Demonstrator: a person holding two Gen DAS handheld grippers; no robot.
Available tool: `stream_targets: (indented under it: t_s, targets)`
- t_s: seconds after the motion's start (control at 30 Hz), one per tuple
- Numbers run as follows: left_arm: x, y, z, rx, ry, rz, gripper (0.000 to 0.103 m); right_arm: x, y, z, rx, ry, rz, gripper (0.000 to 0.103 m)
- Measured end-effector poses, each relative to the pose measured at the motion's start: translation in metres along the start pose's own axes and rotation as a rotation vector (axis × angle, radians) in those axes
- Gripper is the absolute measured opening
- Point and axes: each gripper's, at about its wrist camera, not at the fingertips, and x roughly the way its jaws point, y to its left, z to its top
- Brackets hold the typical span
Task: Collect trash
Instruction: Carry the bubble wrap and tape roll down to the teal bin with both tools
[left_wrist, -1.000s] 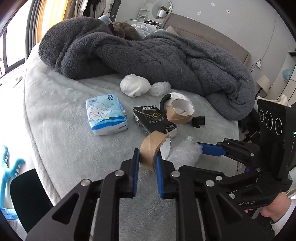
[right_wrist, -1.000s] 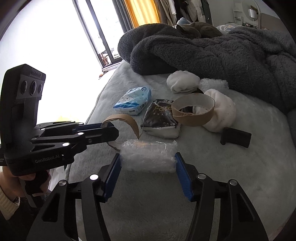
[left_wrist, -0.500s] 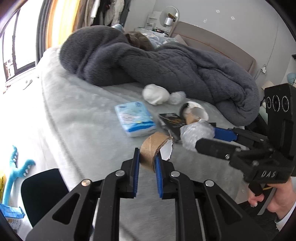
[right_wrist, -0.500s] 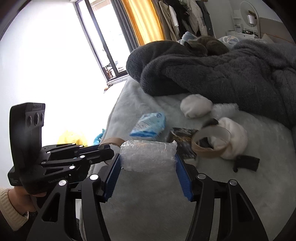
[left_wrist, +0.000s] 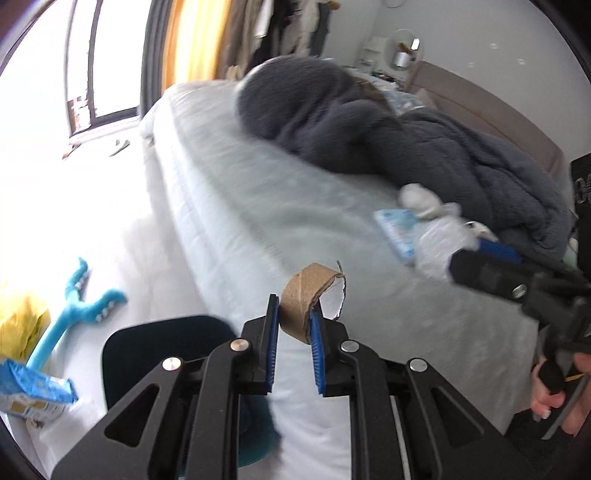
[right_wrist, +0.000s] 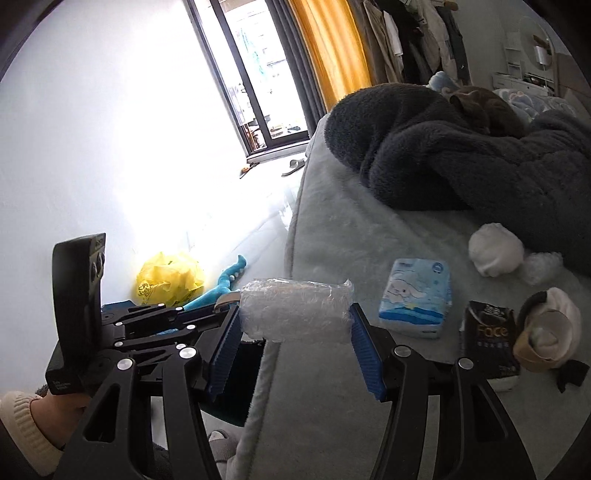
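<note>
Both grippers (loaded) angled downward, bedside.

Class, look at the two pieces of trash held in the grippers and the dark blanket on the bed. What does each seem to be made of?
Curled strip in the left gripper: brown cardboard, matte, with a torn white edge.
Wad in the right gripper: clear plastic, probably bubble wrap, glossy and bumpy.
Blanket: dark grey fleece-like fabric, with a fuzzy pile.

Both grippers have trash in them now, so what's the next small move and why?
Probably carry both loads on toward the yellow bag on the floor. The left gripper pinches a torn cardboard ring, the right gripper clamps a bubble wrap wad, and both are already off the bed.
</note>
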Motion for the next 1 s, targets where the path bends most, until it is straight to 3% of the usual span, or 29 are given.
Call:
stream_targets:
  t_s: [0.4,1.0]
  targets:
    - [0.006,0.081,-0.036,-0.115,0.106,0.109,0.018,0.054,0.055,0.002,-0.049,0.070,0.048,0.059]
    - [0.034,0.148,-0.090,-0.273,0.314,0.105,0.018,0.127,0.097,-0.021,-0.068,0.257,0.074,0.059]
